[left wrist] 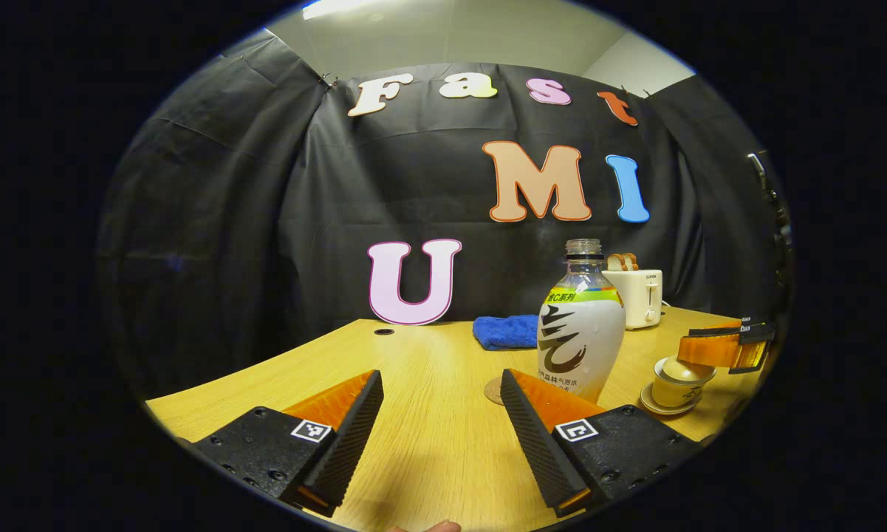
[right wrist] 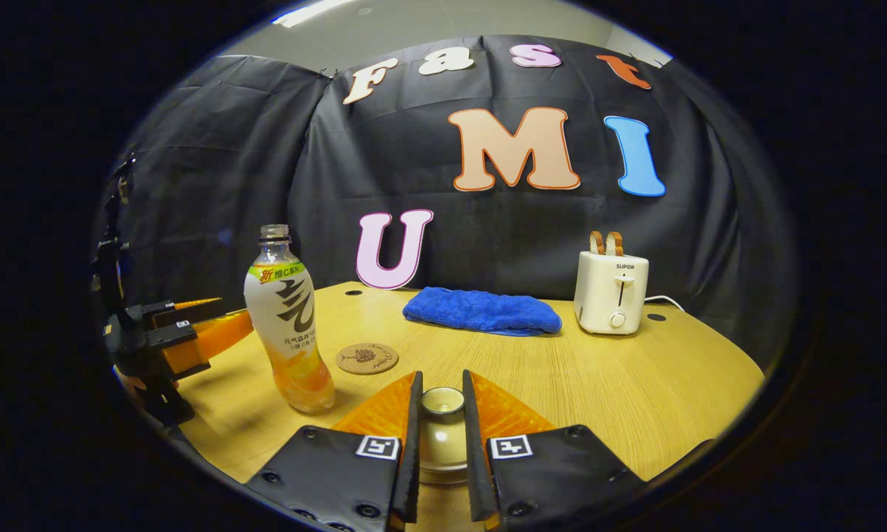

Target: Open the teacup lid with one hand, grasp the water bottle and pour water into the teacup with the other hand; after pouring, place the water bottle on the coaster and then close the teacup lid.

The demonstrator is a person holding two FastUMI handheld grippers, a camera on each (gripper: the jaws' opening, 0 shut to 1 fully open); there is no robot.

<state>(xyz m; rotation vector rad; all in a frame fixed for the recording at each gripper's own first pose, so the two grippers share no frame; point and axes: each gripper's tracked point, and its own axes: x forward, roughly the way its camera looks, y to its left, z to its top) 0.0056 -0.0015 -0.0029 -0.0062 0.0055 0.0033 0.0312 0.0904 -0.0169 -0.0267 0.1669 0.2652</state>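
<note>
A water bottle (left wrist: 580,325) (right wrist: 288,325) with a white and orange label stands upright on the table, beside a round cork coaster (right wrist: 367,358) and not on it. My left gripper (left wrist: 441,380) is open, low over the table, with the bottle just beyond its right finger. The left gripper (right wrist: 221,318) also shows at the left edge of the right gripper view. The cream teacup (left wrist: 676,391) sits on its saucer. My right gripper (right wrist: 442,384) (left wrist: 724,347) is shut on the knob of the teacup lid (right wrist: 442,403), which rests on the cup.
A folded blue towel (right wrist: 480,310) lies at the back of the wooden table (right wrist: 635,384). A white toaster (right wrist: 611,292) holding toast stands at the back right, its cord trailing behind. The black cloth wall closes off the far side.
</note>
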